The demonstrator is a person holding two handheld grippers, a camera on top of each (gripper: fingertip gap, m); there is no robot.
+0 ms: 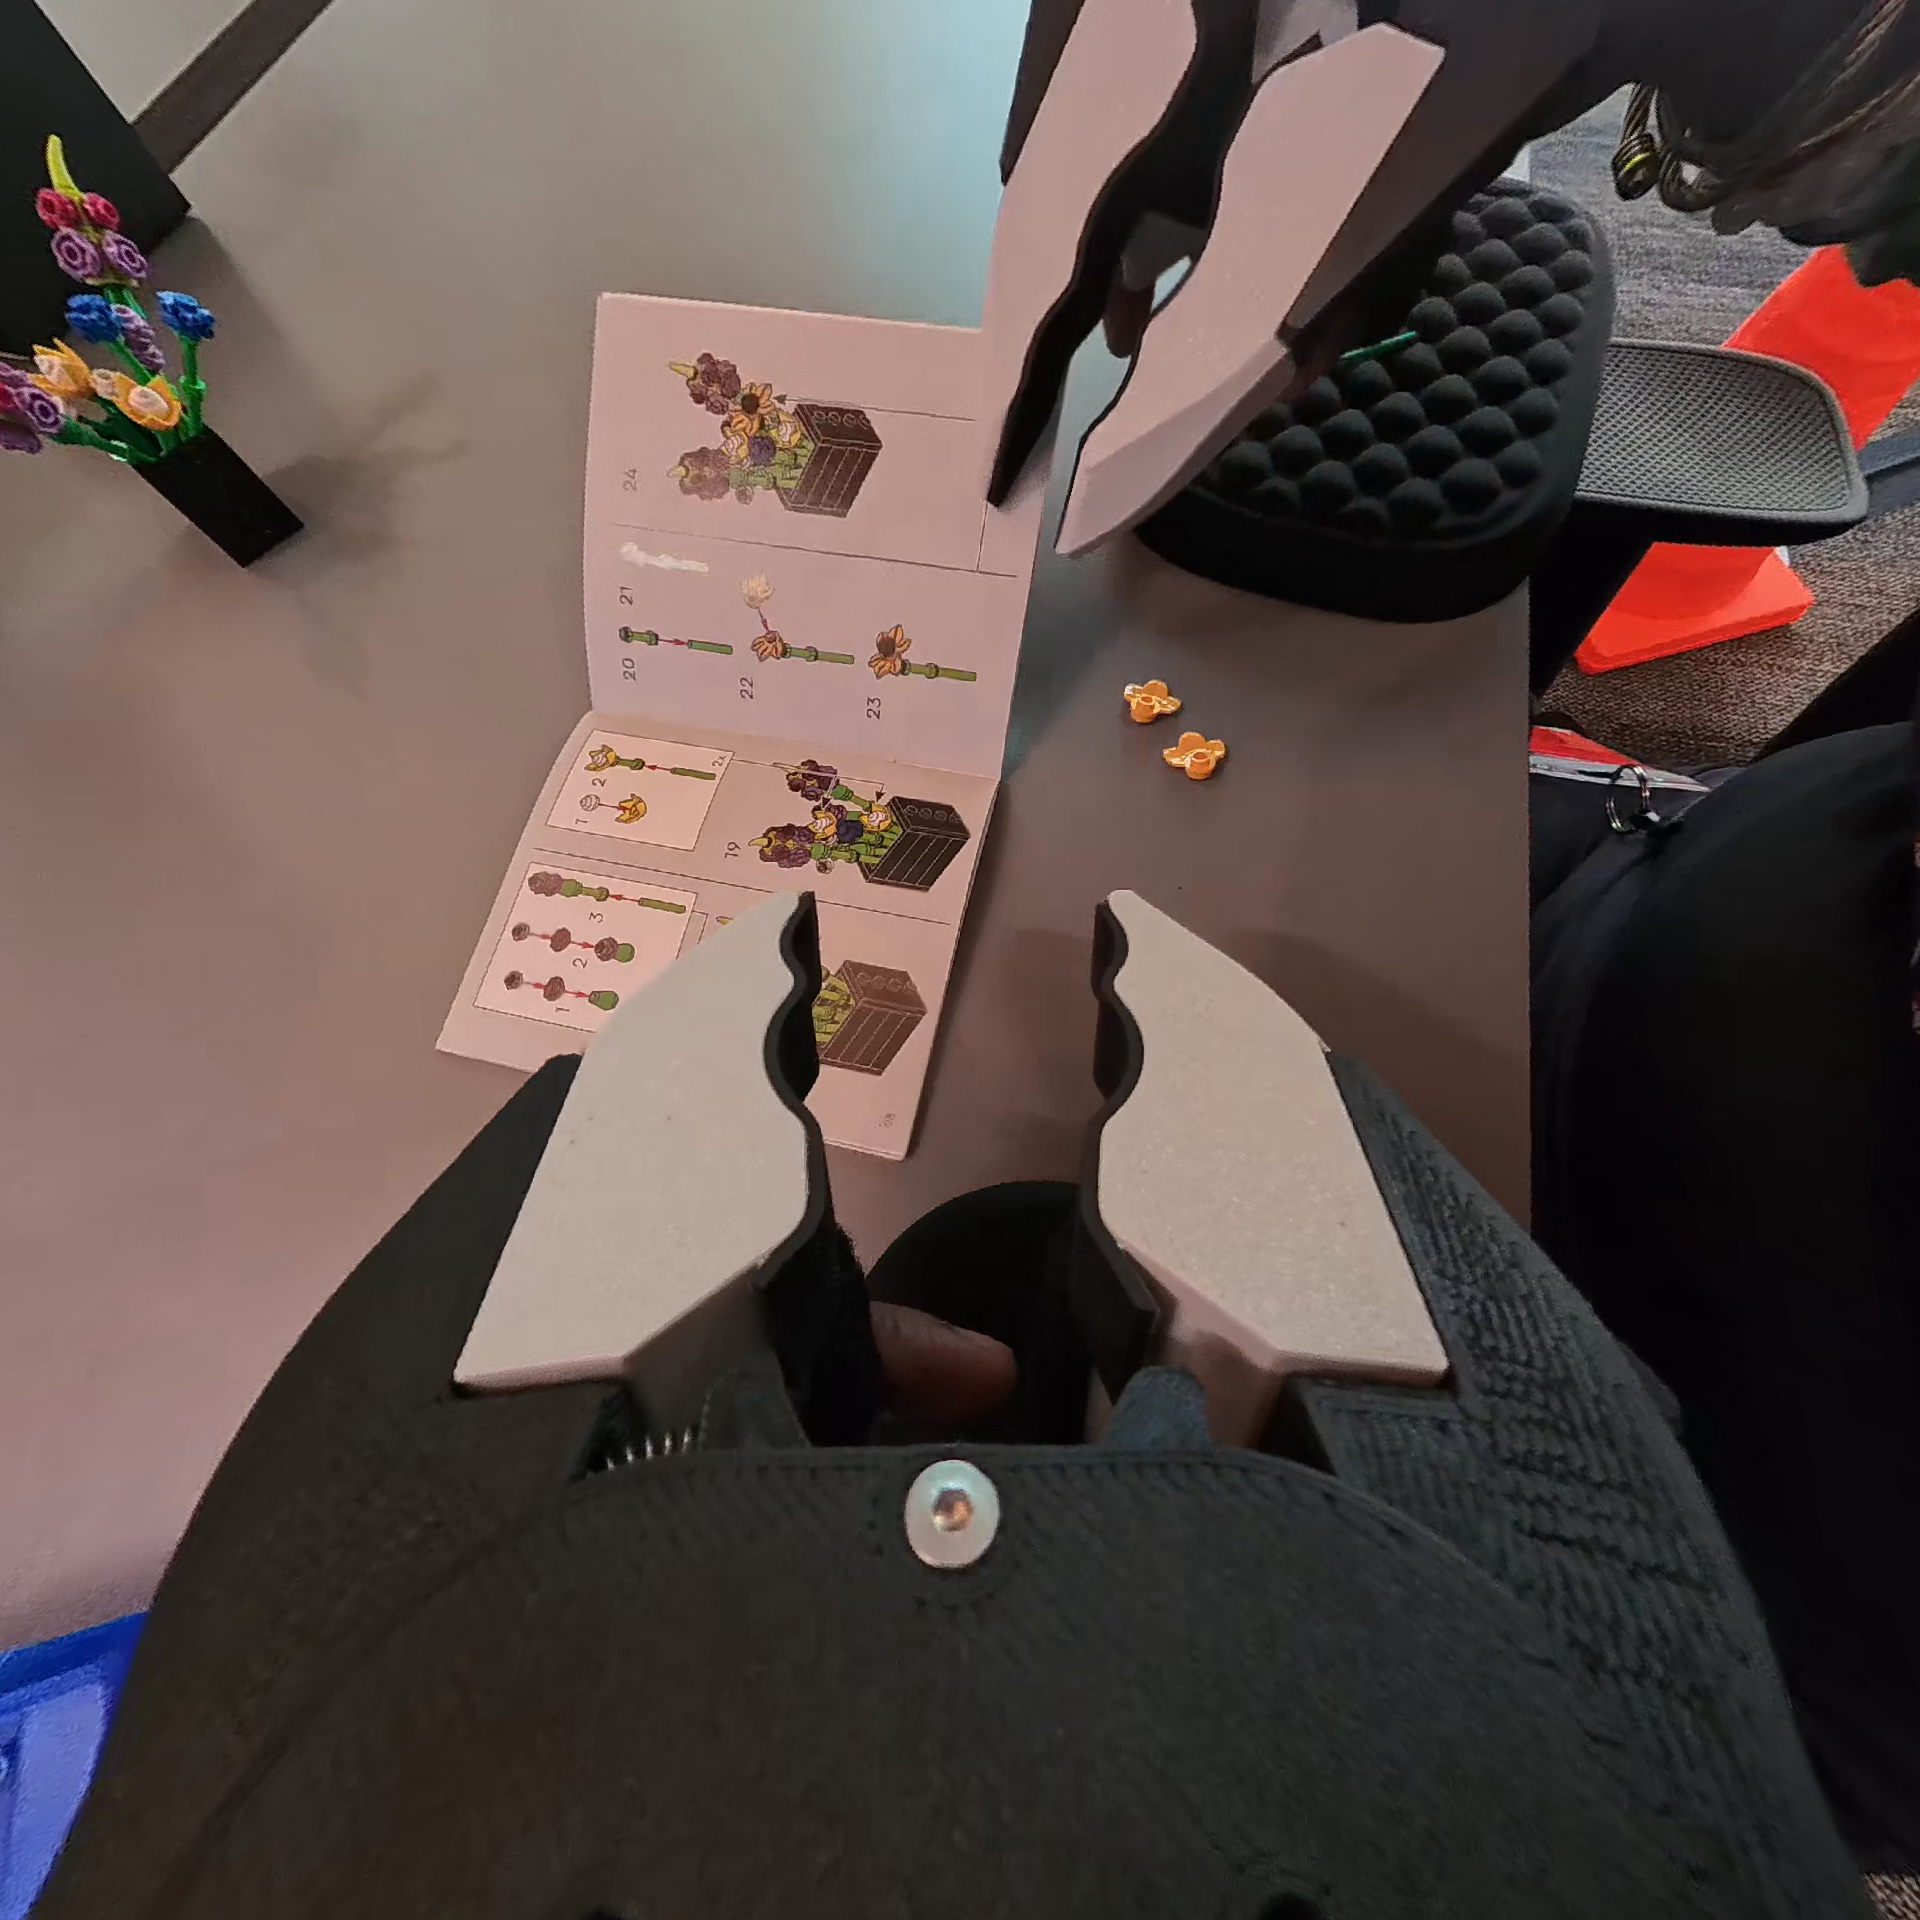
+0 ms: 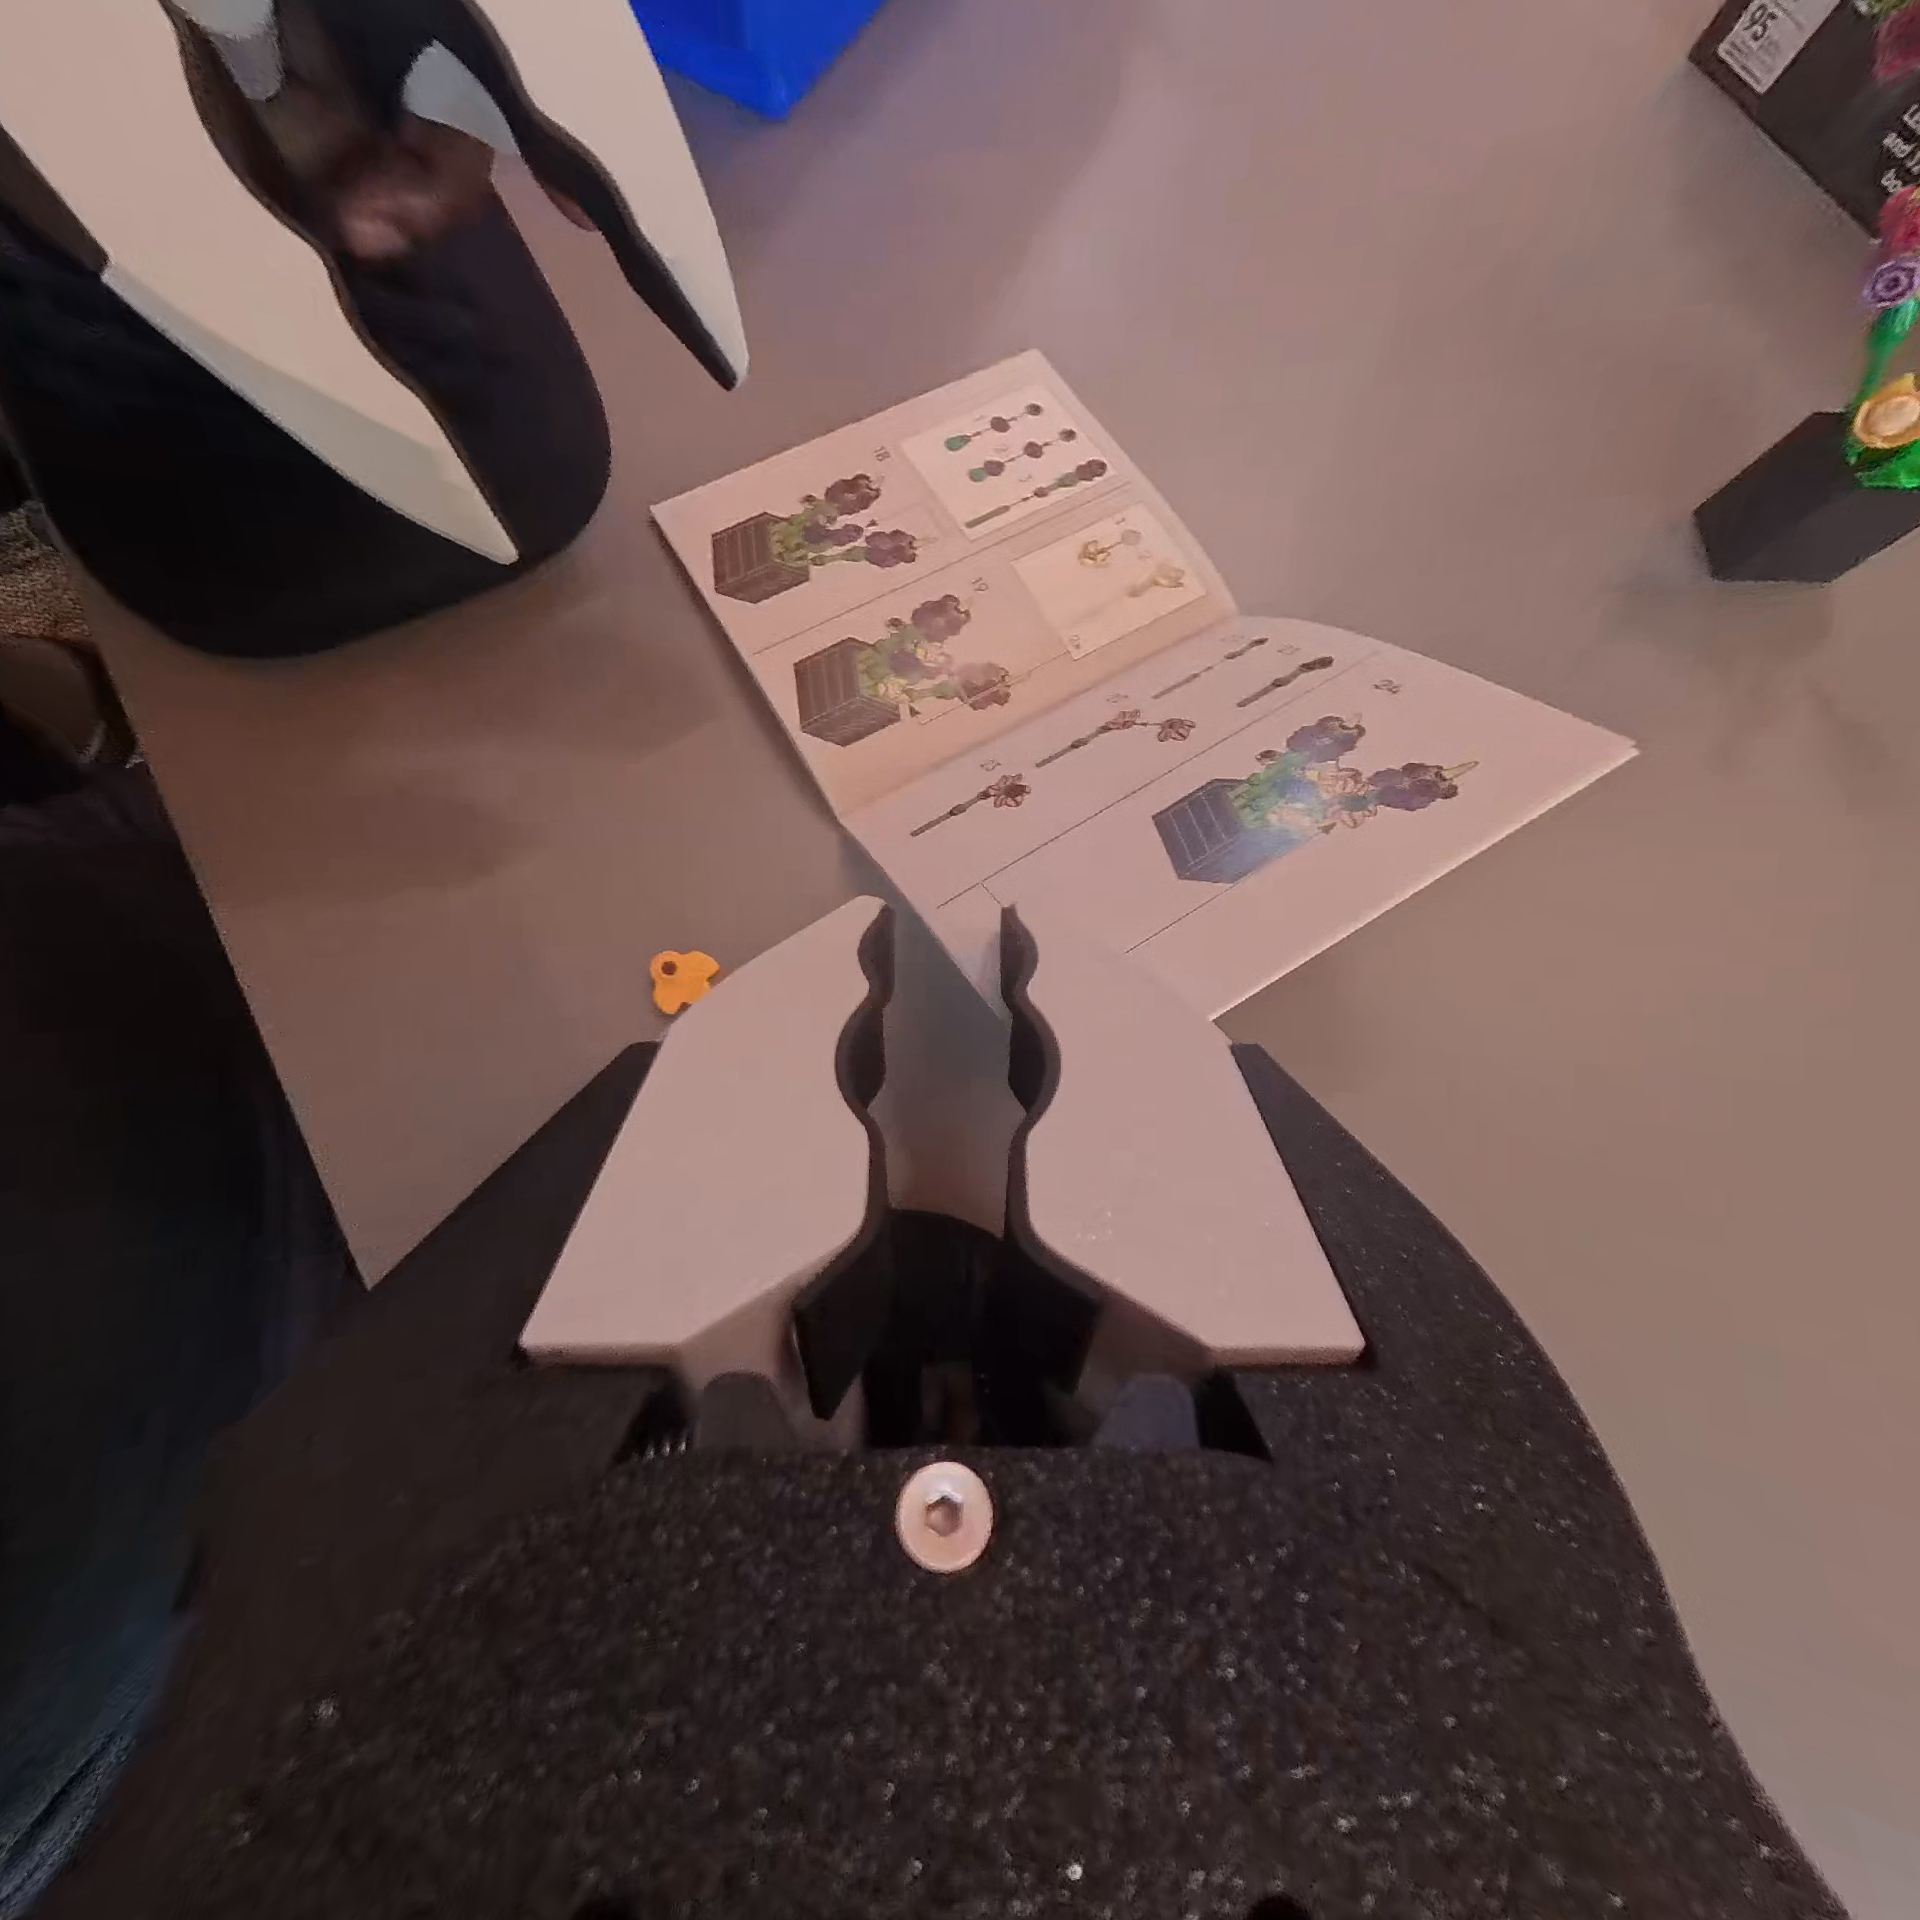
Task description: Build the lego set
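Both the left gripper (image 1: pixel 954 914) and right gripper (image 2: pixel 943 920) hang empty, jaws apart; those tiny orange flower pieces (image 1: pixel 1172 725) near the table edge (image 1: pixel 1519 935) could easily get knocked off.

A grey table (image 1: pixel 312 831) fills most of both views. Past its far edge in the left wrist view stands an office chair: a black dimpled cushion (image 1: pixel 1434 416) near the table corner and a mesh armrest (image 1: pixel 1714 436) beside it. An orange cone-shaped object (image 1: pixel 1766 499) sits on the carpet (image 1: pixel 1704 187) behind the armrest. A blue bin (image 2: pixel 758 47) rests on the table's far side in the right wrist view.
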